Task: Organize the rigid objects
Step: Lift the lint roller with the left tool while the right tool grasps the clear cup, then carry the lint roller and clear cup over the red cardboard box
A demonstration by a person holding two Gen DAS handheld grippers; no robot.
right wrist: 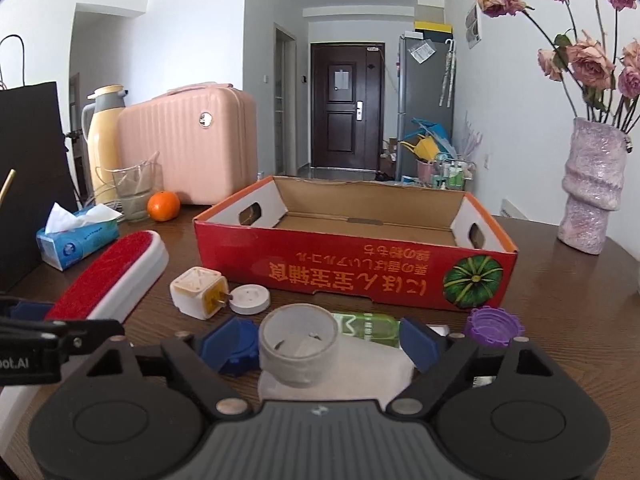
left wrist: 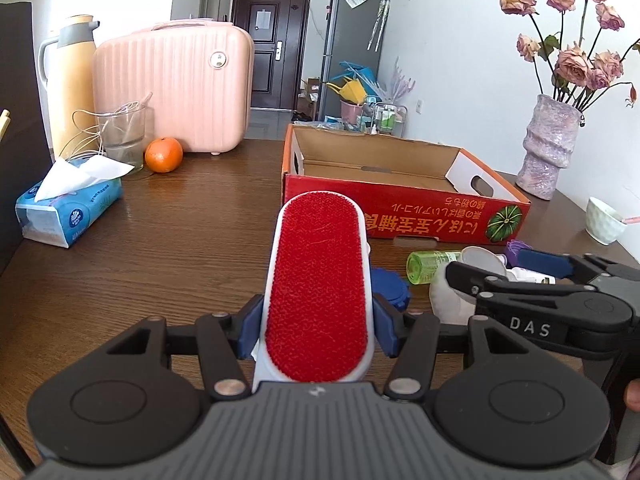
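Between left hand-held gripper (left wrist: 316,316) pads — lint brush (left wrist: 318,284)

Readable marks, as seen from my two grippers:

- "DAS": white capitals on the black body of my right gripper (left wrist: 516,264).
- "oot.AI": cut-off white lettering on my left gripper (right wrist: 24,312).
- Japanese print, upside down, beside a green pumpkin picture: red cardboard box (right wrist: 360,268). Characters too garbled to transcribe.
- Tissue pack (left wrist: 68,212): round blue logo, wording illegible.
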